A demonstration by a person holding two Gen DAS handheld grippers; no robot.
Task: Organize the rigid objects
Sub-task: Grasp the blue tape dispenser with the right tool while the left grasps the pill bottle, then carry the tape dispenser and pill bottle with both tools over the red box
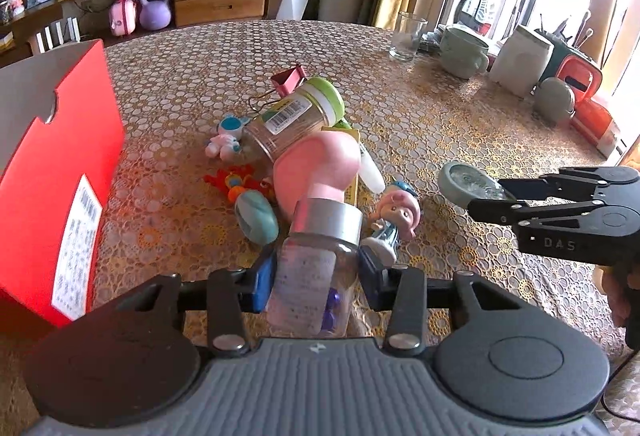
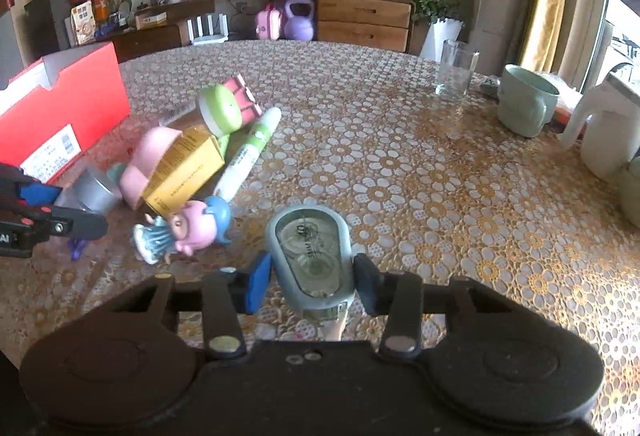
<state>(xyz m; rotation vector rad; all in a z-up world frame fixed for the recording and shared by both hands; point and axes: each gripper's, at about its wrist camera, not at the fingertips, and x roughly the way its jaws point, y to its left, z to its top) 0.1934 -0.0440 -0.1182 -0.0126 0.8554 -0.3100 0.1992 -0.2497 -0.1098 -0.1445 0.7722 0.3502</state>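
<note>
Left hand-held gripper [image 1: 316, 282] was clenched on a clear bottle [image 1: 314, 288] with a silver collar and pink cap; both pads pressed its sides, low over the desk [image 1: 400, 123]. No earlier picture to compare, so only the grip itself is noted.

Right hand-held gripper [image 2: 310, 282] grasped a grey-green tape dispenser [image 2: 310, 256] by its flanks, window side up, just above the lace-patterned cloth.

Just beyond the bottle lay the clutter: a teal oval piece [image 1: 256, 218], a pig figurine [image 1: 396, 215] on its side, a red-orange toy [image 1: 236, 183], a yellow carton [image 2: 188, 167] under the pink cap, a white tube [image 2: 248, 151] beside it.

Farther back, a green-lidded jar [image 1: 296, 117] lay tipped, touching a pink binder clip [image 1: 288, 77]; a small white-and-blue robot toy [image 1: 226, 137] sat left of it.

A red box [image 1: 60, 171] stood open at far left. Along the right edge: drinking glass [image 1: 408, 35], pale green mug [image 1: 462, 51], white jug [image 2: 608, 131].
</note>
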